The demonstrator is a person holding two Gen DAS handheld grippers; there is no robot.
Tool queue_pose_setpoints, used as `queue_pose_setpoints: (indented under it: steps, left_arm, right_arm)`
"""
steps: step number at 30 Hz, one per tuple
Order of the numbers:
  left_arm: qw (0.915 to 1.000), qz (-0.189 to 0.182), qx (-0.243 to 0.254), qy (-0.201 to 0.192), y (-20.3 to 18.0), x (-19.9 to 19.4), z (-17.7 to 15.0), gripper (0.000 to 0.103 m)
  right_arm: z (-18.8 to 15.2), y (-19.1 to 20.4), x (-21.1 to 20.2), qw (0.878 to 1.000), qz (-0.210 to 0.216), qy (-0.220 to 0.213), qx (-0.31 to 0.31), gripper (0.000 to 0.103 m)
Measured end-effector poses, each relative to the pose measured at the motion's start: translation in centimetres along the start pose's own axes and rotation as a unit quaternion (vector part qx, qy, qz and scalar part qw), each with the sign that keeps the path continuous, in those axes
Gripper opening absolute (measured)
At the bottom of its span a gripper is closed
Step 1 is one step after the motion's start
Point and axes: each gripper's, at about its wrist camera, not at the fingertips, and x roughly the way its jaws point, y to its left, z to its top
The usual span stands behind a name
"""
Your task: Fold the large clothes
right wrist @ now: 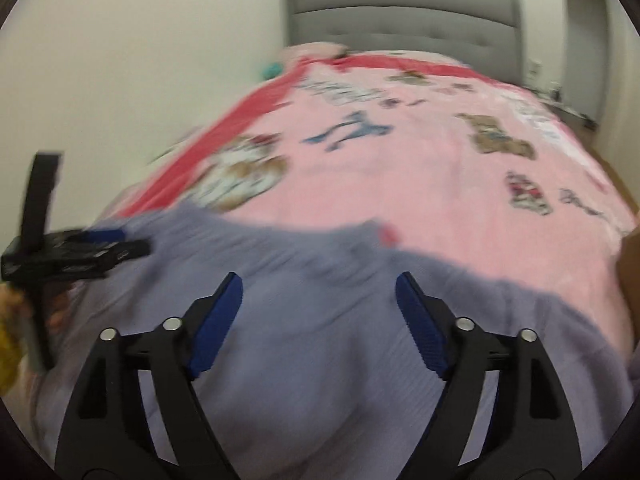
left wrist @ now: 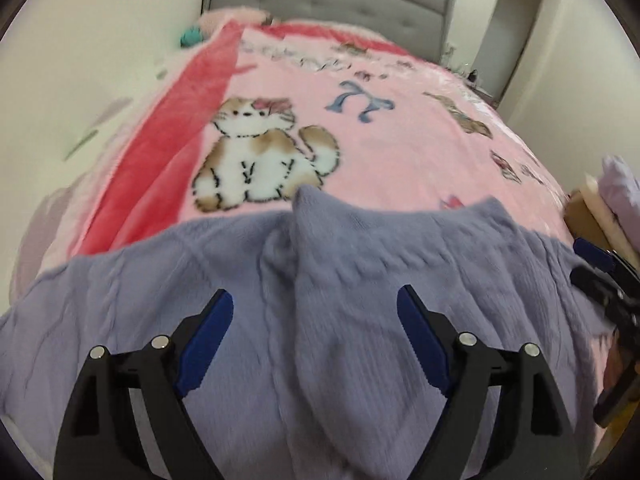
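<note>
A lavender knitted garment [left wrist: 344, 264] lies spread across the near end of the bed, with a raised fold running up its middle. In the left wrist view my left gripper [left wrist: 315, 300] hovers over it, jaws wide apart, nothing between the blue pads. The same garment [right wrist: 320, 360] fills the lower part of the blurred right wrist view. There my right gripper [right wrist: 319, 286] stands open above the cloth, nothing in it. The right gripper [left wrist: 600, 276] also shows at the right edge of the left wrist view, and the left gripper [right wrist: 96, 248] at the left edge of the right wrist view.
The bed carries a pink blanket [left wrist: 400, 152] with cat prints and a red border. A grey padded headboard [left wrist: 332, 4] stands at the far end, white wall to the left. Folded pale cloth on a brown surface [left wrist: 612, 196] sits at the right edge.
</note>
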Motion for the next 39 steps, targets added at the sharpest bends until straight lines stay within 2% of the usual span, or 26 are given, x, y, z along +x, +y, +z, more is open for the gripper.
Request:
queue_pose_setpoints:
  steps: [3, 5, 6, 9, 13, 18, 21, 23, 25, 28, 29, 30, 32, 33, 35, 37, 39]
  left_arm:
    - [0.9953, -0.007, 0.093, -0.026, -3.7, -1.7, -3.5, 0.083]
    - [0.9898, -0.015, 0.141, -0.014, -5.6, -1.3, -4.8, 0.083]
    - [0.9858, -0.023, 0.166, 0.001, -6.5, -0.8, -5.7, 0.083]
    - [0.9822, -0.027, 0.185, 0.021, -6.6, 0.0, -7.2, 0.083]
    - [0.9827, -0.037, 0.172, 0.057, -4.7, 1.5, -8.0, 0.084]
    - [0.9806, -0.037, 0.181, 0.067, -4.5, 2.7, -8.1, 0.088]
    - [0.9817, -0.026, 0.174, 0.073, -4.9, 2.4, -7.9, 0.090]
    - [0.9840, -0.009, 0.166, 0.064, -5.3, 1.3, -7.6, 0.090]
    - [0.9874, 0.009, 0.153, 0.039, -5.8, -0.4, -7.3, 0.090]
    - [0.9912, 0.025, 0.130, -0.009, -7.3, -3.2, -6.9, 0.090]
    - [0.9914, 0.030, 0.126, -0.021, -7.8, -4.0, -6.8, 0.090]
    - [0.9918, 0.036, 0.115, -0.041, -8.8, -5.1, -6.7, 0.090]
    - [0.9925, 0.024, 0.103, -0.061, -10.4, -6.5, -6.7, 0.090]
    - [0.9921, 0.020, 0.102, -0.070, -11.4, -7.1, -6.7, 0.090]
    - [0.9901, 0.008, 0.109, -0.088, -13.9, -8.2, -6.4, 0.091]
    - [0.9863, -0.032, 0.130, -0.096, -16.8, -8.6, -6.1, 0.094]
    - [0.9822, -0.053, 0.158, -0.086, -19.1, -7.8, -6.1, 0.094]
  right_arm:
    - [-2.4, 2.8, -0.6, 0.998, 0.003, 0.010, -0.060, 0.084]
    - [-4.3, 4.8, -0.4, 0.993, -0.008, 0.015, -0.116, 0.084]
    - [-5.2, 5.5, 0.2, 0.991, 0.005, 0.037, -0.131, 0.084]
    - [-6.8, 6.0, 1.0, 0.986, 0.008, 0.065, -0.151, 0.084]
    - [-8.7, 5.6, 2.4, 0.981, 0.008, 0.101, -0.166, 0.085]
    - [-9.2, 4.3, 3.8, 0.983, 0.013, 0.115, -0.143, 0.092]
    - [-8.6, 4.1, 3.7, 0.985, 0.017, 0.119, -0.123, 0.091]
    - [-8.0, 3.9, 2.4, 0.990, 0.010, 0.103, -0.099, 0.091]
    - [-7.4, 2.8, 0.1, 0.996, -0.012, 0.070, -0.057, 0.091]
    - [-7.4, -0.6, -4.1, 0.996, -0.079, 0.021, 0.039, 0.091]
    - [-7.6, -1.9, -5.1, 0.993, -0.100, 0.015, 0.062, 0.092]
    - [-8.1, -4.0, -6.8, 0.984, -0.148, 0.005, 0.102, 0.092]
    - [-9.2, -8.0, -9.2, 0.969, -0.177, -0.005, 0.173, 0.092]
    - [-10.0, -10.7, -10.9, 0.954, -0.197, -0.010, 0.227, 0.092]
    - [-11.2, -13.9, -13.0, 0.932, -0.229, -0.016, 0.282, 0.092]
    - [-12.3, -17.3, -15.3, 0.909, -0.280, -0.028, 0.306, 0.092]
    - [-12.7, -20.1, -16.4, 0.895, -0.333, -0.032, 0.294, 0.092]
